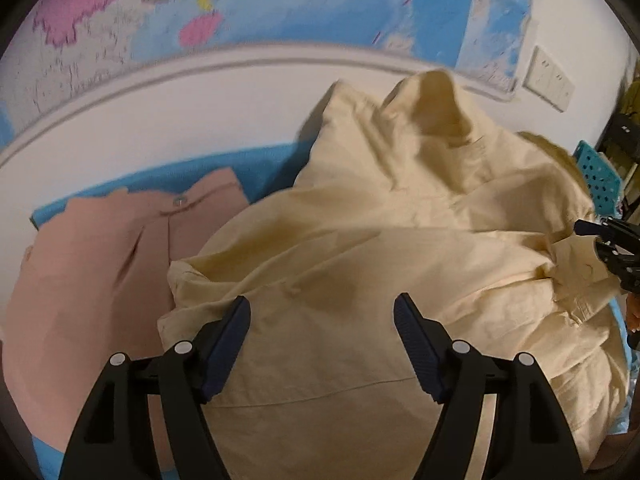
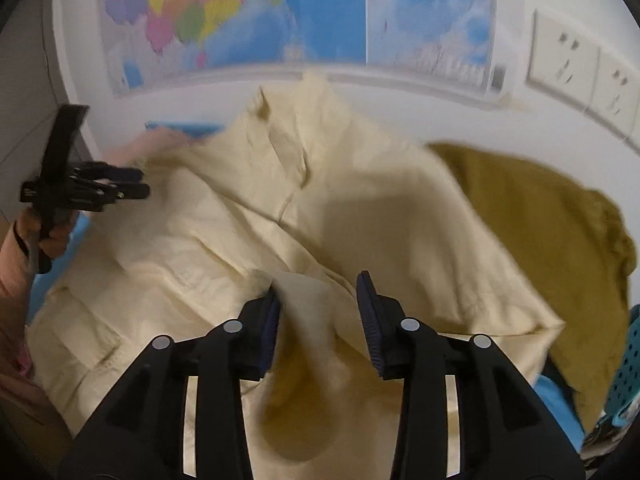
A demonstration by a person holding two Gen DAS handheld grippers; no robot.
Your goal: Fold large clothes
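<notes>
Cream shirt [image 1: 360, 248] heaped mid-frame over the blue desk [image 1: 256, 168]; left hand-held gripper [image 1: 322, 312] spread wide above it, gripping nothing; right hand-held gripper [image 2: 318, 296] parted, cloth fold loose between its pads; likely to slump and crease; could drag the pink garment [image 1: 100, 264] at left.

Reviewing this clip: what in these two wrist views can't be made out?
- Cream garment: what kind it is; crumpled in both views, cut off at the bottom edge.
- Pink garment: left wrist view, partly under the cream one.
- Olive garment: right wrist view, mostly behind the cream one.
- Right tongs: a blurred fold lies between the jaws; contact unclear.
- Wall map: lettering blurred.
</notes>
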